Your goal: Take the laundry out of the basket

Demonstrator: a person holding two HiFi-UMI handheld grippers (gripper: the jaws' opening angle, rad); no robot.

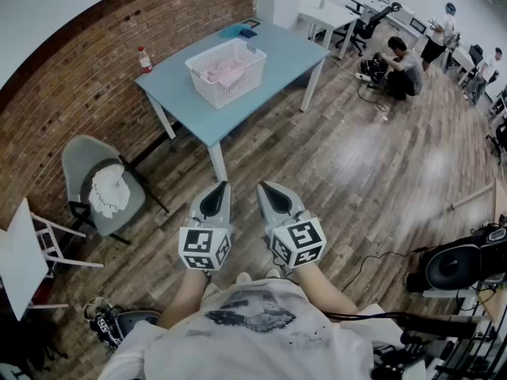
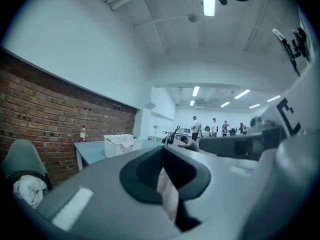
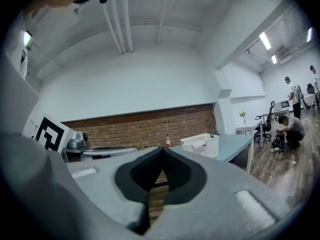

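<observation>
Two grippers are held side by side, level, in front of the person's chest. The left gripper [image 1: 216,199] and the right gripper [image 1: 275,197] both point toward the table. Each has its jaws pressed together, with nothing between them.

Well apart from them stands one light-blue table [image 1: 186,95] against the brick wall. On it sits one white slatted laundry basket [image 1: 208,88]. The laundry [image 1: 226,71], a pale pink and white bundle, lies inside the basket; how many pieces it is cannot be told. One bottle with a red cap [image 1: 144,58] stands upright near the table's wall-side corner, apart from the basket. One flat blue item [image 1: 236,30] lies at the table's far end.

Left of the table is one grey chair [image 1: 79,158] with one crumpled white cloth [image 1: 108,190] on its seat.

Far across the wooden floor are three people, one crouching [image 1: 405,60] and two [image 1: 438,32] by the desks.
</observation>
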